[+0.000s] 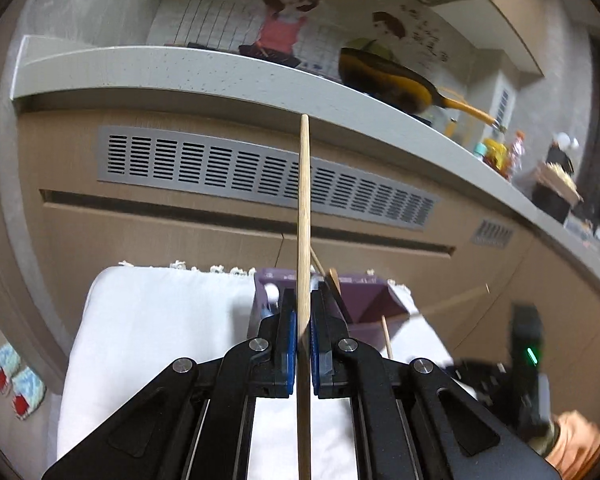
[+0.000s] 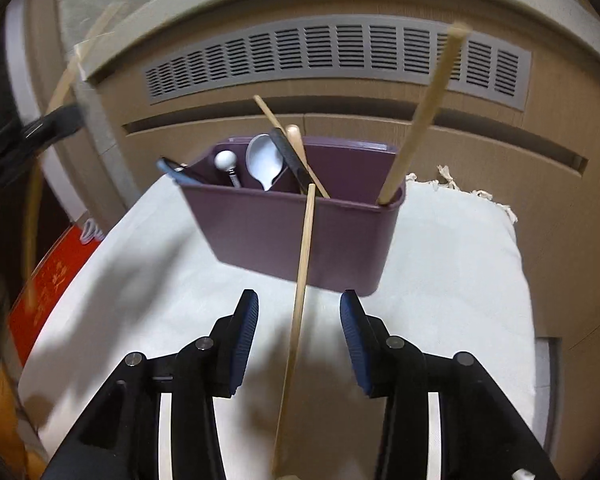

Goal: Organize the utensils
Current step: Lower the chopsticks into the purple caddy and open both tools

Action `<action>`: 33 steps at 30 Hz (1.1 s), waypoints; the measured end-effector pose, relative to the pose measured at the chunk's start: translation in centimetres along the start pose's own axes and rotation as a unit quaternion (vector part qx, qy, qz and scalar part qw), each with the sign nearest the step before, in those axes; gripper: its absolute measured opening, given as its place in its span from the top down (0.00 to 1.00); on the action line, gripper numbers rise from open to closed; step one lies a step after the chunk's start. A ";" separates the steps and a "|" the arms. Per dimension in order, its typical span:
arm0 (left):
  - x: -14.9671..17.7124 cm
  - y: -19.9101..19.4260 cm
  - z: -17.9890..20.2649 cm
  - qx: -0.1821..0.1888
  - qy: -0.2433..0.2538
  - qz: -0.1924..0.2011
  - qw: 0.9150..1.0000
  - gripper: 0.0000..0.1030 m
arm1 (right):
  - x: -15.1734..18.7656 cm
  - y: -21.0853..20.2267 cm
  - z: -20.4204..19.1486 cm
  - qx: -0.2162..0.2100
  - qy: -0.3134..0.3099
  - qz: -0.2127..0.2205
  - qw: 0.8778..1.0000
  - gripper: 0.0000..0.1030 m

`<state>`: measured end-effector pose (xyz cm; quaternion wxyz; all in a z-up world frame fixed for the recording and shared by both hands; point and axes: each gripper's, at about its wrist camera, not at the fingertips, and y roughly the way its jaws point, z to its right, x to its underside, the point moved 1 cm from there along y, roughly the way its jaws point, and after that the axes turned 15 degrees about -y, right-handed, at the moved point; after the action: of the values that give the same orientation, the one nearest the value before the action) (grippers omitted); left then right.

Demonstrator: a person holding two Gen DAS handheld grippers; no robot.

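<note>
My left gripper (image 1: 303,310) is shut on a wooden chopstick (image 1: 304,208) that stands upright between its blue pads, above the white cloth. A purple utensil holder (image 2: 300,232) stands on the cloth; it also shows in the left wrist view (image 1: 364,296) behind the fingers. It holds a white spoon (image 2: 262,160), a white ball-ended utensil (image 2: 226,162), dark-handled utensils and a chopstick (image 2: 420,116) leaning at its right end. My right gripper (image 2: 299,320) is open. A second wooden chopstick (image 2: 298,304) lies between its jaws, its tip against the holder's front rim.
The white cloth (image 2: 452,280) covers a raised surface before a beige cabinet with a grey vent grille (image 1: 260,168). A counter above carries a yellow pan (image 1: 384,80) and bottles. A red box (image 2: 48,280) sits at the left. The other gripper (image 1: 524,360) shows at right.
</note>
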<state>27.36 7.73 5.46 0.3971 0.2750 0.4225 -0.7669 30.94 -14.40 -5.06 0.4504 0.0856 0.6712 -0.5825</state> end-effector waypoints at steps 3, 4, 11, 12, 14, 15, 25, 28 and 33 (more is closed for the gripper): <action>1.9 -0.9 -0.1 -0.001 0.013 0.003 1.000 0.95 | -0.5 1.7 -0.1 0.001 0.000 -0.015 1.000 0.68; 2.3 -1.0 -0.3 -0.003 0.017 0.005 1.000 0.95 | -0.7 2.2 -0.1 0.002 -0.001 -0.024 1.000 0.78; 2.4 -2.9 0.7 0.028 0.022 0.036 0.999 0.95 | -1.6 -1.8 -1.6 -0.001 -0.033 0.005 0.999 0.95; 1.8 -3.5 1.4 0.037 0.029 0.049 0.998 0.95 | -2.6 -4.1 -1.7 -0.003 -0.037 0.033 0.999 0.95; 0.1 -4.6 3.2 0.059 0.039 0.079 0.994 0.95 | -4.7 -8.0 -1.8 0.016 -0.053 0.086 0.995 0.95; -0.7 -4.9 3.9 0.069 0.042 0.092 0.992 0.95 | -6.0 -9.8 -1.9 0.025 -0.061 0.113 0.991 0.95; -6.7 -2.9 8.7 0.108 0.059 0.205 0.971 0.95 | -14.6 -17.5 0.8 0.110 -0.059 0.255 0.959 0.95; -6.2 -0.6 8.6 0.092 0.065 0.241 0.964 0.95 | -14.8 -15.3 2.1 0.117 -0.040 0.254 0.959 0.95; -5.3 4.4 7.6 0.062 0.063 0.241 0.967 0.95 | -14.5 -9.5 3.6 0.121 -0.016 0.213 0.969 0.95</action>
<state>33.27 1.67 11.31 0.5250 0.4405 0.3199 -0.6542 35.10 -14.48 12.15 0.5613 0.2711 0.5549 -0.5509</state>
